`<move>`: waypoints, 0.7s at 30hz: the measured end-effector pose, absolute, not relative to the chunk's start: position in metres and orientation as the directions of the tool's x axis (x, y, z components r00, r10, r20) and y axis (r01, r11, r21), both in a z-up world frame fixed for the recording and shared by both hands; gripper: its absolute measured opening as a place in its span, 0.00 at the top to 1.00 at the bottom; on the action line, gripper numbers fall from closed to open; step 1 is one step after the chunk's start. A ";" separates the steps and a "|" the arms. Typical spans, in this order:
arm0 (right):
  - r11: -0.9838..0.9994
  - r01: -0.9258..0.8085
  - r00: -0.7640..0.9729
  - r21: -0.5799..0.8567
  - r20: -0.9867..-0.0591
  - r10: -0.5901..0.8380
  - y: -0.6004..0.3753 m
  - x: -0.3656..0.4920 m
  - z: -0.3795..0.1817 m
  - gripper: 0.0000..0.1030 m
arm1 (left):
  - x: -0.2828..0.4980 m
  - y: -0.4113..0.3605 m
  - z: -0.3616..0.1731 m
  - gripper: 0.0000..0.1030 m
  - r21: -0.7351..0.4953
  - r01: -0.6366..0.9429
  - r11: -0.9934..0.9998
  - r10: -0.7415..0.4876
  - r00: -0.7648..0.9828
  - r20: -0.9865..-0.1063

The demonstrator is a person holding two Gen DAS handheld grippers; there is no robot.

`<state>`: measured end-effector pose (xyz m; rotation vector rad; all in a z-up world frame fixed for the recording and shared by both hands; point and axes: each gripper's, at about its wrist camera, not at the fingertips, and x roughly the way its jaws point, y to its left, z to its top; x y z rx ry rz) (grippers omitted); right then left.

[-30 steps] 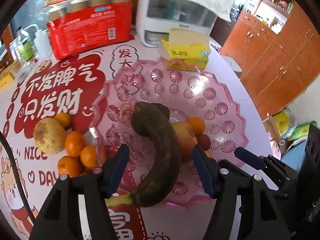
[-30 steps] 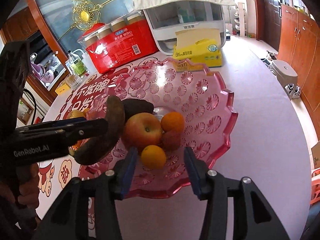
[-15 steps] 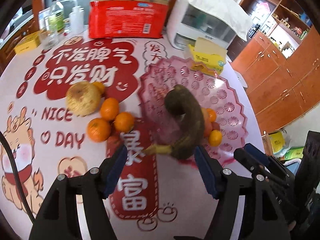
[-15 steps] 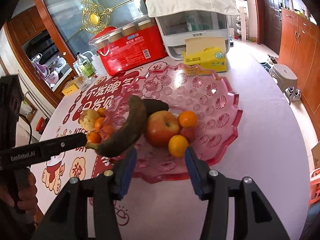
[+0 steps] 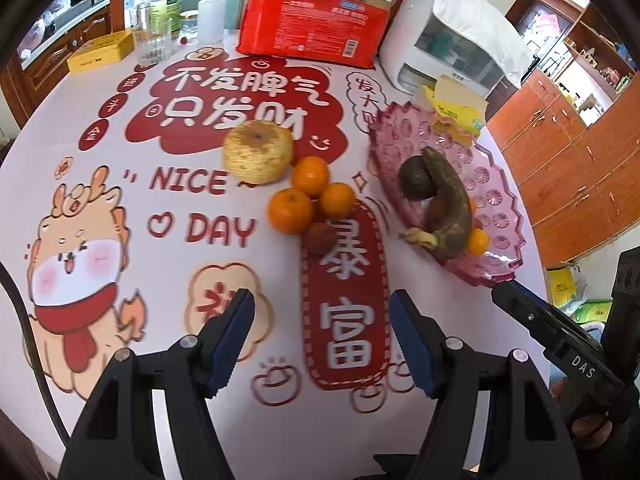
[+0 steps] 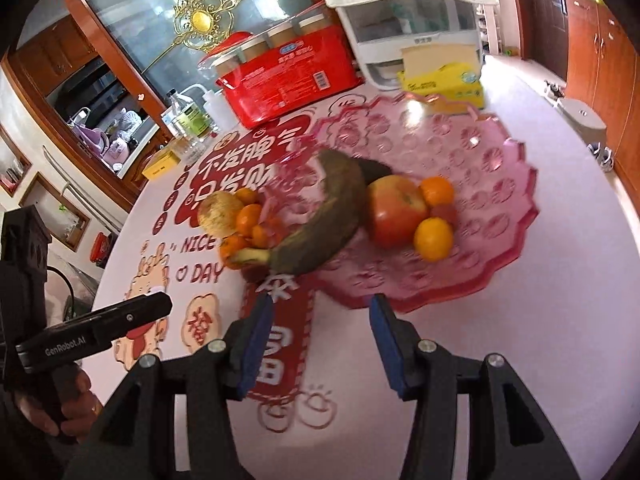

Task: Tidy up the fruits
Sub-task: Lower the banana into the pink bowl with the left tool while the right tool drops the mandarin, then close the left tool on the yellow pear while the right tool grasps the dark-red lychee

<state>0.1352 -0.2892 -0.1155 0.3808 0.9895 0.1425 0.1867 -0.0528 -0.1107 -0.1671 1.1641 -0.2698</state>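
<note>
Presently the left gripper [image 5: 322, 334] stands with its jaws well apart and nothing between them, low in the left wrist view, over the printed table cover [image 5: 120, 208]. The right gripper [image 6: 316, 338] shows a narrower gap, likewise empty, at the bottom of its own view just short of the near rim of the pink bowl [image 6: 516, 216].

Findings on the fruit: a browned banana [image 5: 450, 208] lies in the bowl, right of centre in the left wrist view, its stem end pointing over the near rim. An apple [image 6: 394, 212] and two small oranges sit beside it in the bowl. Outside the bowl, in mid-frame, a pear [image 5: 258, 151], three mandarins [image 5: 308, 196] in a touching cluster and one small dark red fruit [image 5: 319, 239] remain on the cover.

Judgement: the step in hand is fetching the next loose fruit. The dark red fruit is nearest the left jaws. Recommend descending squarely over it, closing gently, and keeping clear of the mandarins, which would probably roll if nudged. The pear looks to need a wider opening.
</note>
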 end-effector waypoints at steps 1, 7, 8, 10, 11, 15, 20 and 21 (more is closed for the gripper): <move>0.921 0.057 0.543 0.385 -0.786 0.295 -0.285 0.135 -0.116 0.51 | 0.187 -0.048 -0.110 0.33 -0.264 0.123 0.957 -0.291 0.367 -0.883; 0.901 0.093 0.513 0.424 -0.796 0.322 -0.252 0.138 -0.124 0.51 | 0.193 -0.013 -0.109 0.28 -0.219 0.140 0.966 -0.255 0.341 -0.905; 0.899 0.099 0.509 0.427 -0.798 0.323 -0.249 0.139 -0.126 0.51 | 0.195 -0.010 -0.109 0.28 -0.213 0.145 0.966 -0.251 0.336 -0.908; 0.896 0.112 0.497 0.430 -0.805 0.324 -0.238 0.141 -0.130 0.51 | 0.200 0.000 -0.108 0.28 -0.195 0.164 0.967 -0.239 0.320 -0.917; 0.896 0.116 0.493 0.430 -0.808 0.324 -0.234 0.143 -0.132 0.51 | 0.202 0.004 -0.107 0.27 -0.188 0.172 0.967 -0.235 0.313 -0.920; 0.896 0.126 0.475 0.426 -0.819 0.322 -0.212 0.146 -0.140 0.51 | 0.216 0.017 -0.100 0.22 -0.151 0.218 0.964 -0.211 0.286 -0.935; 0.909 0.135 0.461 0.395 -0.837 0.295 -0.188 0.152 -0.150 0.51 | 0.239 0.022 -0.088 0.18 -0.100 0.316 0.943 -0.187 0.259 -0.947; 0.912 0.136 0.460 0.387 -0.840 0.288 -0.184 0.154 -0.152 0.51 | 0.243 0.023 -0.087 0.18 -0.091 0.332 0.939 -0.182 0.254 -0.950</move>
